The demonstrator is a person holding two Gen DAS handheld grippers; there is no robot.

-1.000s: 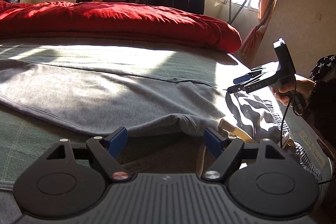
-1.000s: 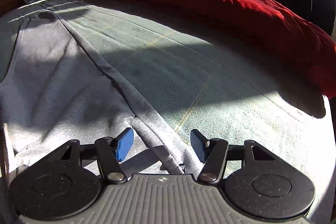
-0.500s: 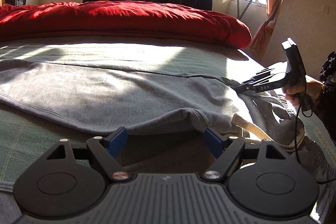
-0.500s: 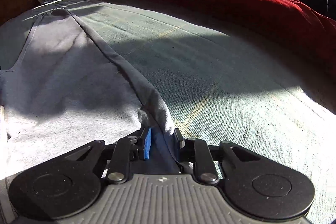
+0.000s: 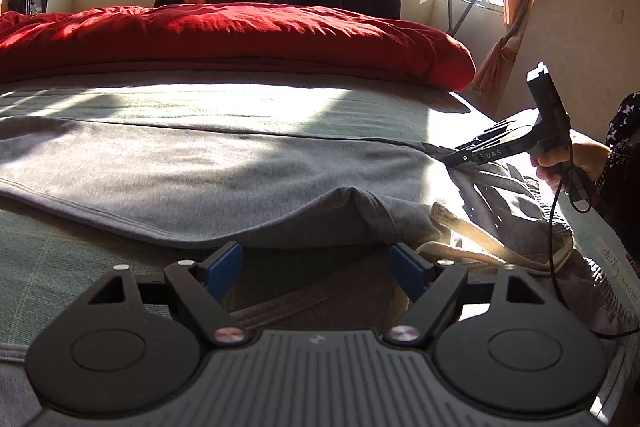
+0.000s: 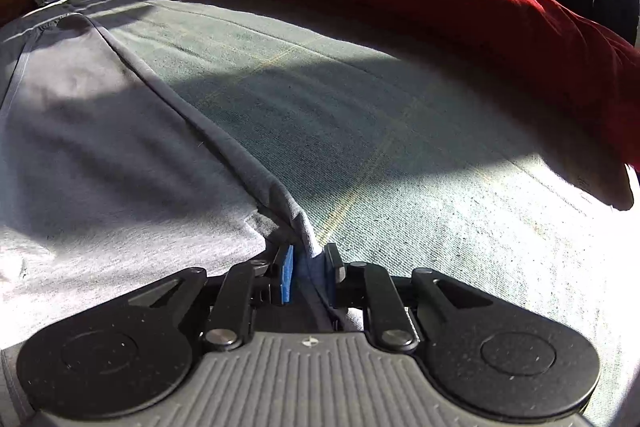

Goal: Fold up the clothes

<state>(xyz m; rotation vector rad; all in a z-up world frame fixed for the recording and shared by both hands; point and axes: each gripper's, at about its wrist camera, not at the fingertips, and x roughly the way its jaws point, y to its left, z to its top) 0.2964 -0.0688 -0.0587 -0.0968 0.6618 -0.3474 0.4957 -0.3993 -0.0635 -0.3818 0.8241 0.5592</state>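
A grey garment point(image 5: 208, 179) of soft, slightly fuzzy knit is lying spread flat across the bed point(image 6: 400, 131), which is covered with a pale green woven sheet showing thin yellowish lines. The right gripper point(image 6: 308, 273) is pinching the far seam edge of this garment: a narrow ridge of cloth is standing up between its blue pads point(image 6: 286, 275), and the jaws, which are close together, are opening a little at this moment while the fabric is still sitting between them. In the left wrist view the same gripper point(image 5: 446, 157) is appearing as a dark, flat, pointed shape, held by a hand point(image 5: 568, 163) next to a sleeve point(image 5: 624, 119) with white stars. The left gripper point(image 5: 318, 267) is hovering low over the near hem with its jaws standing wide apart and nothing between the blue pads; the hem is making a small raised bump just ahead of it. To the right a crumpled part of the garment is lying in folds with a beige drawstring point(image 5: 456, 231) across it. A thick red duvet point(image 5: 240, 39), wrinkled and puffy, is lying along the far side of the bed.
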